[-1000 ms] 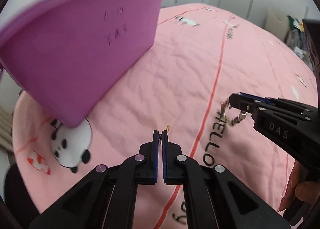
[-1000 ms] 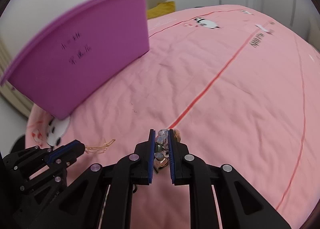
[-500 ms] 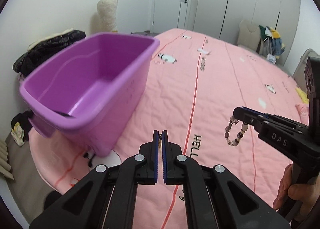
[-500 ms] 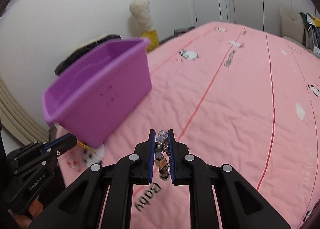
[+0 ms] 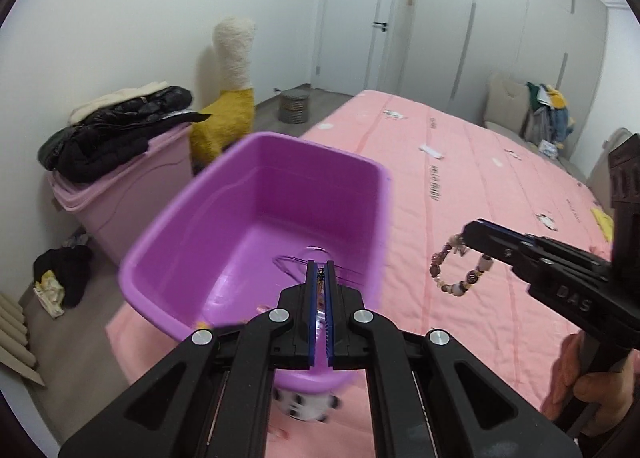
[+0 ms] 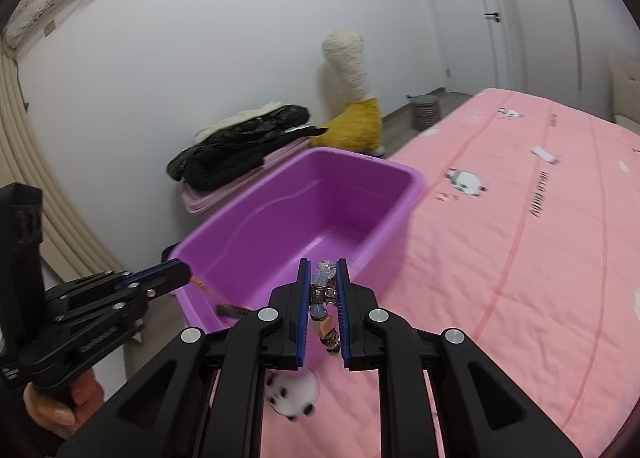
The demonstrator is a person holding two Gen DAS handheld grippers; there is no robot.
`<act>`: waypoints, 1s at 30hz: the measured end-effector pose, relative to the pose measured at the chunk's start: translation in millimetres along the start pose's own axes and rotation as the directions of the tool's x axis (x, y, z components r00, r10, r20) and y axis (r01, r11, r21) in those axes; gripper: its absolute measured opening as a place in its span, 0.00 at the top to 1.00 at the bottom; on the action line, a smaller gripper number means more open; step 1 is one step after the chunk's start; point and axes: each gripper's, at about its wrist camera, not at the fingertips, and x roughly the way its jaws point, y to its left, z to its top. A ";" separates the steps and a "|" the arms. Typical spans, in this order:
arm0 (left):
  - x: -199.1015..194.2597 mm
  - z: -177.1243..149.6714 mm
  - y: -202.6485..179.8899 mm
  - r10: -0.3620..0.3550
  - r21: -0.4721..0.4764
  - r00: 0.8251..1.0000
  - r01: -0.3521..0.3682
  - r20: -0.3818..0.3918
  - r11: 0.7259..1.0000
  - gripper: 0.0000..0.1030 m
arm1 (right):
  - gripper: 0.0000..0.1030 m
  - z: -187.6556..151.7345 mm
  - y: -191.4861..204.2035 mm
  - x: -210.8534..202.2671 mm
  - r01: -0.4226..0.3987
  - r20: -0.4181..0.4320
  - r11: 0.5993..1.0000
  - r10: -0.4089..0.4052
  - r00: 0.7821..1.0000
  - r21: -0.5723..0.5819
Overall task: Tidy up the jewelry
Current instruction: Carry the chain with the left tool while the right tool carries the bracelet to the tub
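A purple bin [image 5: 256, 218] sits at the corner of a pink bed [image 5: 480, 218], its near end close to the bed's edge, with bare floor [image 5: 72, 338] just below on the left side of the left wrist view. To the bin's right the bedspread runs wide and flat, with only printed pandas and lettering on it. Two tools hang in the air over this corner. The left tool [image 5: 320, 278] is over the bin's near end with its blue pads nearly together, pinched on a thin chain [image 6: 204, 285]; in the right wrist view the chain trails from the tip as a blurred golden strand across the bin's near wall. The right tool [image 6: 323, 278] is clamped on a beaded bracelet [image 5: 460, 270], one loop of mixed clear, brown and pink beads that dangles free over the bed, just to the right of the bin's rim and apart from it. One hand [image 5: 600, 390] grips the right tool's handle at the lower right; another [image 6: 60, 402] grips the left tool's. Inside the bin lies a thin dark cord [image 5: 292, 262] on the floor of it, and what else is there I cannot tell. Beyond the bin stands one pink lidded box [image 5: 120, 194] with dark clothes [image 5: 116, 126] piled on it, and one yellow and cream plush [image 5: 232, 98] against the wall
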 end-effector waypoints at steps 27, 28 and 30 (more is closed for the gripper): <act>116.4 -1.2 89.0 0.092 -0.044 0.939 -0.113 -0.331 0.993 0.96 | 0.88 4.7 38.9 175.7 0.081 -0.353 0.992 -0.111 0.929 -0.098; 118.9 -1.3 89.3 0.094 -0.045 0.937 -0.115 -0.337 0.992 0.96 | 0.88 4.1 38.1 178.0 0.082 -0.359 0.992 -0.113 0.927 -0.101; 123.2 -1.0 90.6 0.088 -0.049 0.932 -0.111 -0.351 0.993 0.96 | 0.88 3.6 37.3 182.6 0.085 -0.368 0.990 -0.120 0.922 -0.110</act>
